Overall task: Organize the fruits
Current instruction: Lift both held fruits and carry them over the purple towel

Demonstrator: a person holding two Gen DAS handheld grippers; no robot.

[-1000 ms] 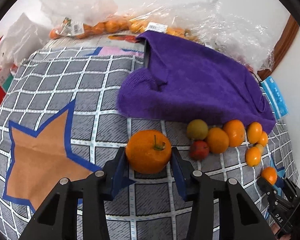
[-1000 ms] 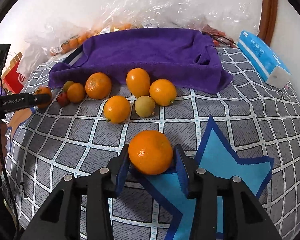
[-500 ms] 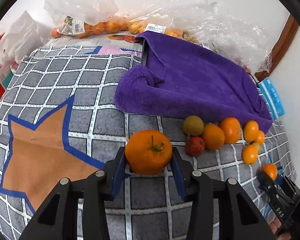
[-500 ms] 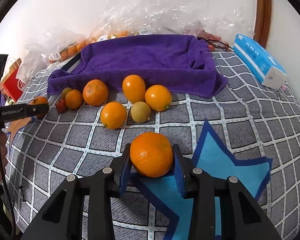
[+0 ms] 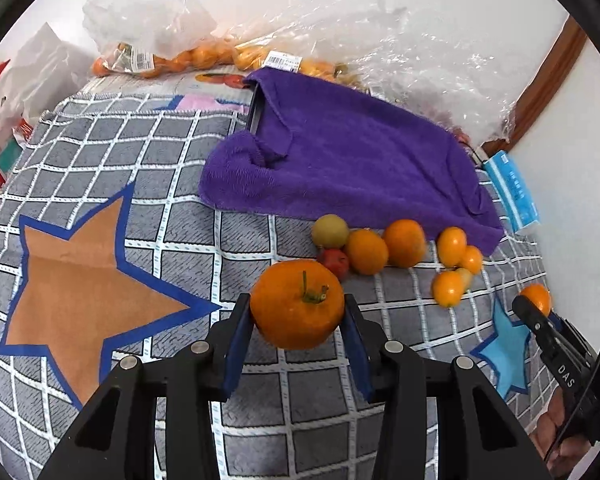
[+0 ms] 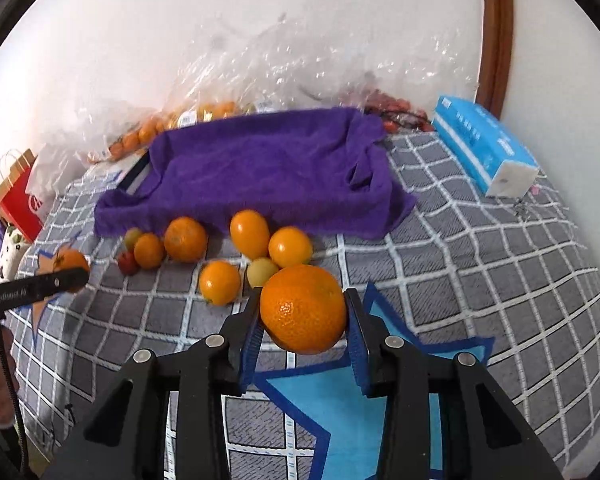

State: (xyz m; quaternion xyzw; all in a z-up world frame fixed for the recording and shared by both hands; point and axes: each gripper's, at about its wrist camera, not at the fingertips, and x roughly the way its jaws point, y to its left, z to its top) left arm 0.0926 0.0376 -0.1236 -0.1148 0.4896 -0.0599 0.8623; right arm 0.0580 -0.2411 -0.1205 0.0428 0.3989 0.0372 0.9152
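My left gripper (image 5: 297,314) is shut on a stemmed orange (image 5: 297,304) and holds it above the grey checked cloth (image 5: 180,184), near the orange star patch (image 5: 84,276). My right gripper (image 6: 303,314) is shut on another orange (image 6: 303,308), above the blue star patch (image 6: 340,412). Several loose oranges (image 6: 185,239), a yellow-green fruit (image 6: 262,272) and a small red fruit (image 6: 127,262) lie in front of the purple towel (image 6: 260,168). The left gripper with its orange (image 6: 70,264) shows at the left of the right wrist view.
Clear plastic bags of oranges (image 5: 204,56) lie along the wall behind the towel. A blue tissue pack (image 6: 484,144) sits at the right, a red paper bag (image 6: 18,196) at the left. A brown door frame (image 6: 496,32) stands at the right.
Both grippers have lifted their oranges off the cloth and moved forward toward the loose fruit and towel. Both stay shut on their oranges.
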